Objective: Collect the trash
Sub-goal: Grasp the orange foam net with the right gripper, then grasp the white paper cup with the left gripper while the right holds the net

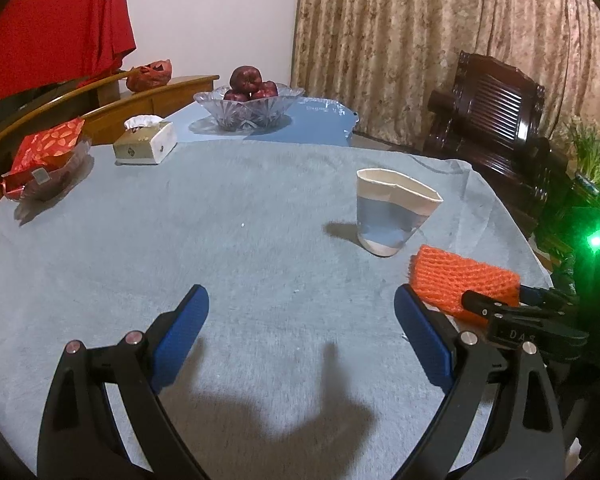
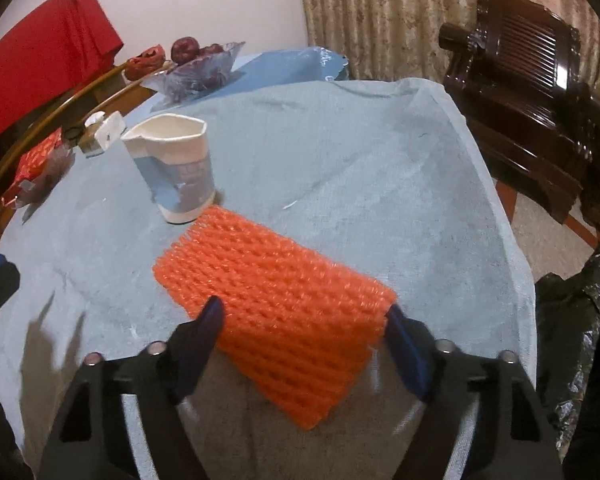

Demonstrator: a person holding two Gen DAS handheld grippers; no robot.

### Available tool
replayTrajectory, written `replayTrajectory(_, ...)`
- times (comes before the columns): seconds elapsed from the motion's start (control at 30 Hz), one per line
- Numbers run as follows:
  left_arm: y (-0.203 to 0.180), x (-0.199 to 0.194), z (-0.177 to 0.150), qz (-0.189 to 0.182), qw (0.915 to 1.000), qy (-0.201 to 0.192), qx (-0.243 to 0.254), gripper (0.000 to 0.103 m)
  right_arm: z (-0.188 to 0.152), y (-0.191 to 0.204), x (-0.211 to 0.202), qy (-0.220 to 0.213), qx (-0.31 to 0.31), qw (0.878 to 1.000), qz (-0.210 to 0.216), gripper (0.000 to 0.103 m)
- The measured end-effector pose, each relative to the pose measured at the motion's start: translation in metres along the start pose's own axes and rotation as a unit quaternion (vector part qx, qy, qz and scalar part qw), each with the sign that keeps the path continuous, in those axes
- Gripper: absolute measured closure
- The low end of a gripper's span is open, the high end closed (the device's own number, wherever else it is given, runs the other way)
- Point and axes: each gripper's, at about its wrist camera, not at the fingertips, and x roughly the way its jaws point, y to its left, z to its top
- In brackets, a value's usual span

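Table (image 1: 228, 216) draped in a grey cloth, bearing a fruit bowl (image 1: 249, 109) and a tissue box (image 1: 146, 143) toward its far edge. A black trash bag (image 2: 572, 320) hangs just beyond the right edge. A crushed paper cup (image 2: 176, 172) stands upright right of centre. The orange foam net (image 2: 276, 312) lies flat near the right edge, just in front of the cup, its long axis running diagonally from the cup toward the near right. The right gripper (image 2: 300, 320) straddles the net's near end, fingers spread on either side and apparently touching it; a firm grasp cannot be confirmed. The left gripper (image 1: 300, 312), wide open and empty, hovers over bare cloth, the net lying to its right. The right gripper is judged nearer.
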Motion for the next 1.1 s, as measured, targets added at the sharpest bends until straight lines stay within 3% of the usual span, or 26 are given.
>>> replayTrajectory(0.3,-0.010,0.003,0.002,-0.006,1.0000,0.000,0.007,0.012,-0.004,0.009,-0.005,-0.004,-0.007,0.999,0.050,0.084)
replayTrajectory(0.47,-0.020,0.006,0.005,-0.011,0.9998,-0.001,0.014,0.012,-0.002,0.001,-0.012,-0.011,0.016,0.998,0.065,0.088)
replayTrajectory(0.77,-0.042,0.030,0.021,-0.024,0.9995,-0.002,0.020,0.012,0.018,-0.032,-0.028,-0.043,0.035,0.998,0.037,0.088)
replayTrajectory(1.1,-0.084,0.072,0.037,-0.035,0.9987,0.005,0.038,0.012,0.028,-0.053,-0.018,-0.046,0.046,0.998,0.026,0.088)
